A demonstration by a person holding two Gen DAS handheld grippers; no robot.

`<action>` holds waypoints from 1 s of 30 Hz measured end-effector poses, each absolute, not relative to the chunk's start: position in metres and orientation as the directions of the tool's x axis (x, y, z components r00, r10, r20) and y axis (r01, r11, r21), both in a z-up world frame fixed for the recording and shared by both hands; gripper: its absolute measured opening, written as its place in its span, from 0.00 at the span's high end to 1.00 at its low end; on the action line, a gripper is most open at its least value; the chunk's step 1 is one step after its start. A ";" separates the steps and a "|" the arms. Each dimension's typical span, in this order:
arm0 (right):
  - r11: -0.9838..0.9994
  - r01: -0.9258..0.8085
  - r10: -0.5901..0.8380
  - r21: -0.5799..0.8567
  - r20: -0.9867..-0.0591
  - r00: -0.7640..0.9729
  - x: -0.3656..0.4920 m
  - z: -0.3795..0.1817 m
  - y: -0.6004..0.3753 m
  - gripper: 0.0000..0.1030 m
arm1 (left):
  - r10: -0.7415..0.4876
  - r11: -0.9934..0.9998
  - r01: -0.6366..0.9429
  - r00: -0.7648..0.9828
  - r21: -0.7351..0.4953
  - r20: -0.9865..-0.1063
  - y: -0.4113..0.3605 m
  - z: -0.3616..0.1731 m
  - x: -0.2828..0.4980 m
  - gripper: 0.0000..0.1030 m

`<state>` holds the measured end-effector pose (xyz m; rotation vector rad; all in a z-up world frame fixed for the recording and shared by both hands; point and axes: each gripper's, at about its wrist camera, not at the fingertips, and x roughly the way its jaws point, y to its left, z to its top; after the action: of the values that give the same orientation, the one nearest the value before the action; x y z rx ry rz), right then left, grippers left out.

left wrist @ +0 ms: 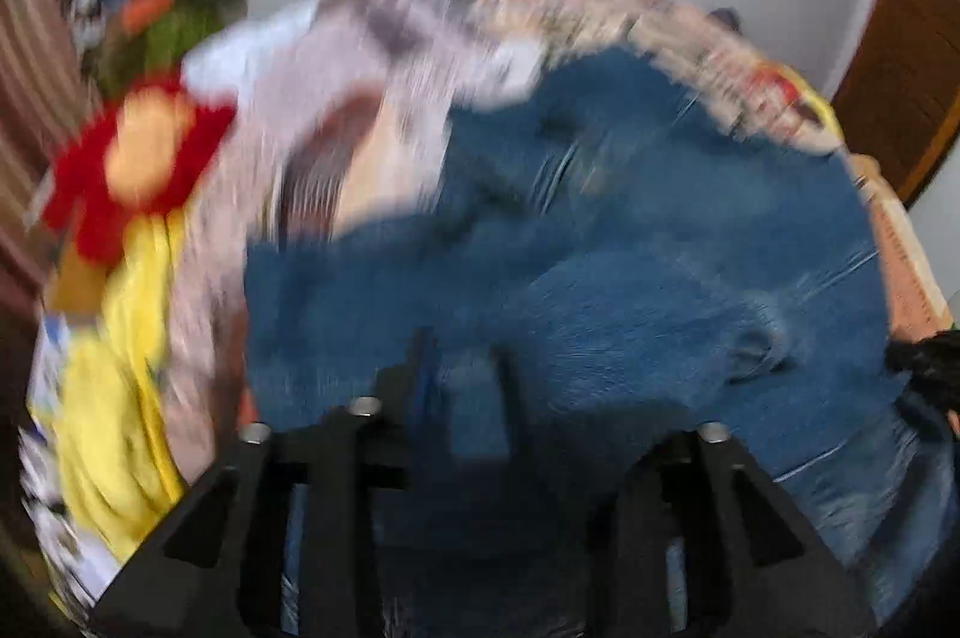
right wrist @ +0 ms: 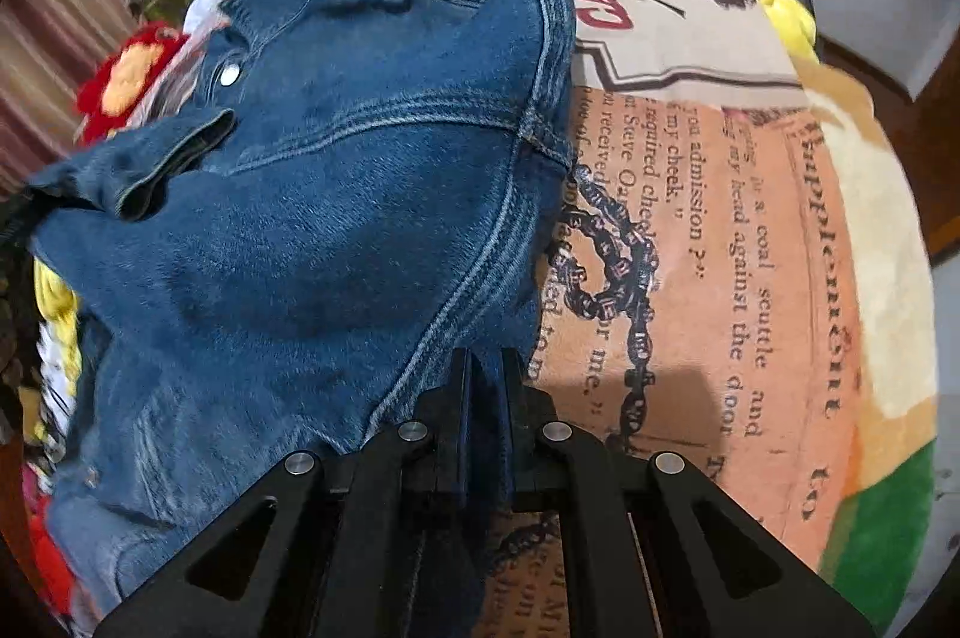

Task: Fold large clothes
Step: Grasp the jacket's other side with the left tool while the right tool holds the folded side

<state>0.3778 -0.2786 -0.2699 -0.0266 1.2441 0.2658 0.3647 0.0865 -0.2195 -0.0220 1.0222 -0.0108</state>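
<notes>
Pinched denim fills the right claw, clamped on the near edge of the denim jacket, which runs up-left across the printed bedspread. Left claw, blurred, seems part-open above the cloth.

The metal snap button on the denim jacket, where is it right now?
In the right wrist view, the snap button sits upper left on the denim jacket, just above a folded cuff.
</notes>
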 end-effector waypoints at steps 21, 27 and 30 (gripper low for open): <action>0.973 -0.227 0.107 0.036 -0.945 0.309 0.372 -0.273 -0.269 0.96 | -0.195 0.907 -0.239 0.492 -0.347 -0.849 0.172 -0.279 0.302 0.27; 0.974 -0.225 0.107 0.037 -0.946 0.307 0.372 -0.273 -0.269 0.96 | -0.144 0.901 -0.275 0.537 -0.335 -0.831 0.186 -0.260 0.277 0.28; 0.974 -0.221 0.114 0.046 -0.946 0.304 0.372 -0.274 -0.270 0.96 | -0.020 0.916 -0.326 0.543 -0.233 -0.839 0.202 -0.249 0.265 0.28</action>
<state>0.3718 -0.2701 -0.2735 -0.0987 1.2428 0.2220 0.2646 0.2016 -0.2488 -0.3868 0.9861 0.1869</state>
